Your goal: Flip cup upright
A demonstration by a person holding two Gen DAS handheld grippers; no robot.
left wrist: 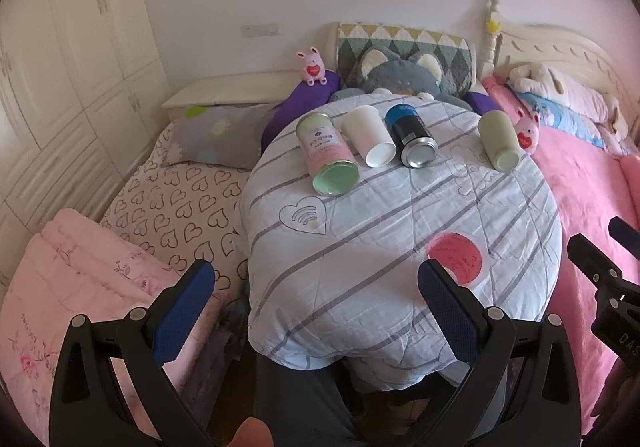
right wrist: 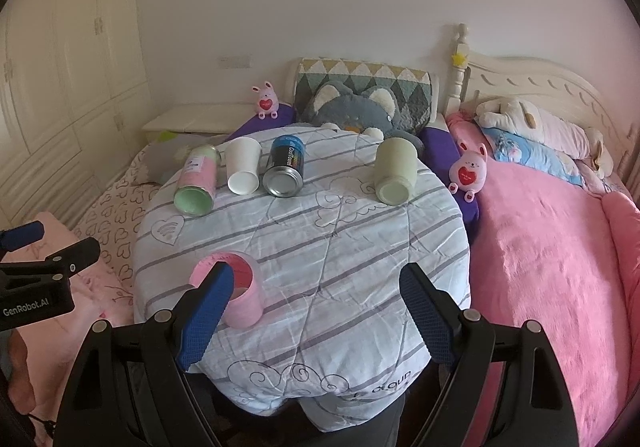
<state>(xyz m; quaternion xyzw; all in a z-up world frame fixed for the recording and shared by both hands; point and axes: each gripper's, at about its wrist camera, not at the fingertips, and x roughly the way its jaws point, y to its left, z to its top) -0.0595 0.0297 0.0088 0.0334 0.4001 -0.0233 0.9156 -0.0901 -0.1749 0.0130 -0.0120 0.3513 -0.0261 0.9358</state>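
A pink cup (right wrist: pixel 244 297) stands upright near the front of a round table covered with a striped cloth (right wrist: pixel 320 231); it also shows in the left wrist view (left wrist: pixel 458 257). Further back lie on their sides a pink-and-green canister (right wrist: pixel 198 179), a white cup (right wrist: pixel 242 165), a black-and-blue can (right wrist: pixel 285 167) and a pale green cup (right wrist: pixel 394 171). My left gripper (left wrist: pixel 316 311) is open and empty at the table's front left. My right gripper (right wrist: pixel 316 315) is open and empty over the front edge, its left finger (right wrist: pixel 208 319) in front of the pink cup.
A pink bed (right wrist: pixel 552 247) lies right of the table, with plush toys (right wrist: pixel 470 171) and pillows. A heart-print bed (left wrist: pixel 176 207) and folded pink blanket (left wrist: pixel 80 287) lie left. A grey cat plush (right wrist: pixel 352 113) sits behind the table. A wardrobe (left wrist: pixel 60 87) lines the left wall.
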